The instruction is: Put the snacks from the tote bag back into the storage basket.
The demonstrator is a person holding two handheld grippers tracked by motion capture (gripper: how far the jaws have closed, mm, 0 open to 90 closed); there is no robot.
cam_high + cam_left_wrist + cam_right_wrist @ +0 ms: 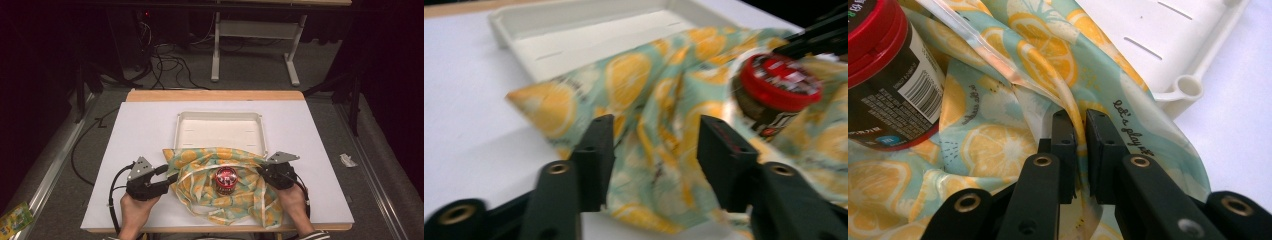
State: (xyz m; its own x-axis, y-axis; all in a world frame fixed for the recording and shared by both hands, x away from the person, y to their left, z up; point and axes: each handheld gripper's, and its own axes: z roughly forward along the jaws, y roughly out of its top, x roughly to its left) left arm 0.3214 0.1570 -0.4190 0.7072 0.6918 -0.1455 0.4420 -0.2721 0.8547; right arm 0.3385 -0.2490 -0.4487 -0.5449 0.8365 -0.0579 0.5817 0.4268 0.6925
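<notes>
A lemon-print cloth (210,200) lies rumpled at the table's near middle, its far edge over the white tray (220,116). On the cloth stands a dark jar with a red lid (225,180). My left gripper (169,177) is at the cloth's left edge, open. In the left gripper view its jaws (655,145) stand apart with cloth (649,80) showing between them, the jar (779,95) to the right and the tray (574,45) beyond. My right gripper (264,171) is shut on a fold of the cloth (998,145) at its right side (1080,125), near the jar (888,75) and tray corner (1188,90).
The white table sheet (140,135) is bare left and right of the tray. Cables (170,65) and a table frame (255,30) are on the floor beyond. A green packet (15,217) and a paper scrap (347,160) lie on the floor at the sides.
</notes>
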